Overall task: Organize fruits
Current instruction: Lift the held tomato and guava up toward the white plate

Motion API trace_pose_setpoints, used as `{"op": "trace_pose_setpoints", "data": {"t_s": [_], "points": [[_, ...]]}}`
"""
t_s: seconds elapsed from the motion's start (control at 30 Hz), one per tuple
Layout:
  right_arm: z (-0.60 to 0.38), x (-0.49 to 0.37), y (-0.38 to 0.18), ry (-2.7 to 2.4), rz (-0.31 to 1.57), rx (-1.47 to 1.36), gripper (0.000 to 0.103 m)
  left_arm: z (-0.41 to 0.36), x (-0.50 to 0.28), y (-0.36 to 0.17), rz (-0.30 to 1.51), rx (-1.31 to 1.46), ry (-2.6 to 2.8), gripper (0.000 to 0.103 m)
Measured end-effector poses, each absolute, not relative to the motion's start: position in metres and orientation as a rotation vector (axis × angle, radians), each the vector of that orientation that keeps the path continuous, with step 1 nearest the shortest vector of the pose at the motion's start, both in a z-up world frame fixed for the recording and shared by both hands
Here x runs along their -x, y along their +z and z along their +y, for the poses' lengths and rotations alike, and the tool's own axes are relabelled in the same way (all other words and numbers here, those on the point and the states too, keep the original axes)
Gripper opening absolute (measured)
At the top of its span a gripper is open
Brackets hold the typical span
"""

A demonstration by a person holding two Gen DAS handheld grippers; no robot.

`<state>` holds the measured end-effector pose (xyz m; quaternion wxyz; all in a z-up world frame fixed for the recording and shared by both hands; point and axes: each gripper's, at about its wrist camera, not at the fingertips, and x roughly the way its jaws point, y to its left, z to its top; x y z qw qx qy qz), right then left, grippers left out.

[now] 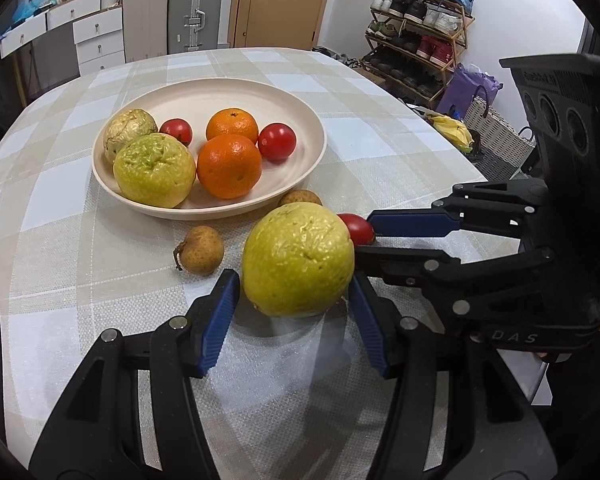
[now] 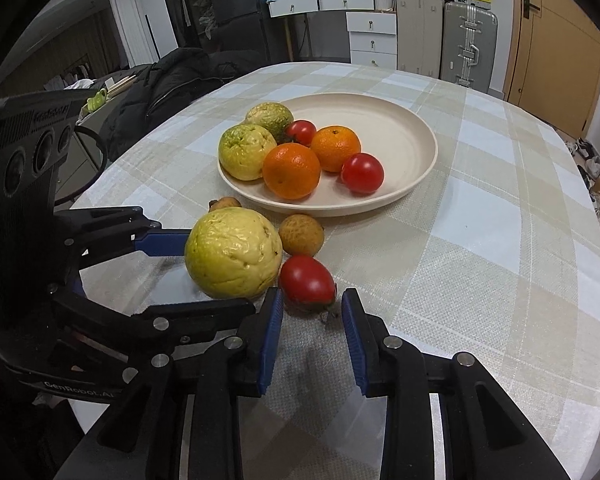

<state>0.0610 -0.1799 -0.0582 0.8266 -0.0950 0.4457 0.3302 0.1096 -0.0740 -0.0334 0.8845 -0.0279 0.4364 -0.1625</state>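
A cream bowl (image 1: 300,178) (image 2: 420,176) holds two guavas, two oranges and two tomatoes. On the cloth in front of it lie a yellow-green guava (image 1: 298,266) (image 2: 234,258), a red tomato (image 1: 355,228) (image 2: 307,280) and two small brown fruits (image 1: 200,250) (image 1: 300,198) (image 2: 302,235) (image 2: 225,203). My left gripper (image 1: 294,292) is open, its blue pads on either side of the loose guava, not pressing it. My right gripper (image 2: 310,312) is open, its pads on either side of the loose tomato's near end; it also shows in the left wrist view (image 1: 370,232).
The table (image 2: 480,280) has a beige and white checked cloth. Behind it stand drawers (image 2: 372,36), suitcases (image 2: 468,48) and a door. A shoe rack (image 1: 416,32) and bags (image 1: 496,132) stand to the right; a dark jacket (image 2: 172,84) lies to the left.
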Motion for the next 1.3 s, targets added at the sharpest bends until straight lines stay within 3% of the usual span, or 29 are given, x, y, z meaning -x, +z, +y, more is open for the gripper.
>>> {"op": "trace_pose_setpoints", "data": {"t_s": [0.27, 0.4, 0.9, 0.93, 1.0, 1.3], "points": [[-0.178, -0.067, -0.062, 0.705, 0.947, 0.169, 0.031, -0.073, -0.111, -0.034, 0.911, 0.065, -0.331, 0.054], [-0.176, -0.066, -0.062, 0.708, 0.932, 0.18, 0.027, -0.073, -0.111, -0.034, 0.912, 0.059, -0.329, 0.055], [-0.198, -0.07, -0.044, 0.659, 0.883, 0.146, 0.026, -0.076, -0.117, -0.035, 0.906, 0.066, -0.318, 0.063], [-0.198, -0.07, -0.044, 0.658, 0.882, 0.147, 0.026, -0.076, -0.116, -0.034, 0.901, 0.068, -0.322, 0.063], [-0.198, -0.07, -0.044, 0.661, 0.881, 0.149, 0.026, -0.076, -0.115, -0.032, 0.888, 0.068, -0.332, 0.051], [-0.201, -0.069, -0.042, 0.657, 0.866, 0.137, 0.026, -0.078, -0.104, -0.022, 0.831, 0.037, -0.342, 0.05]]}}
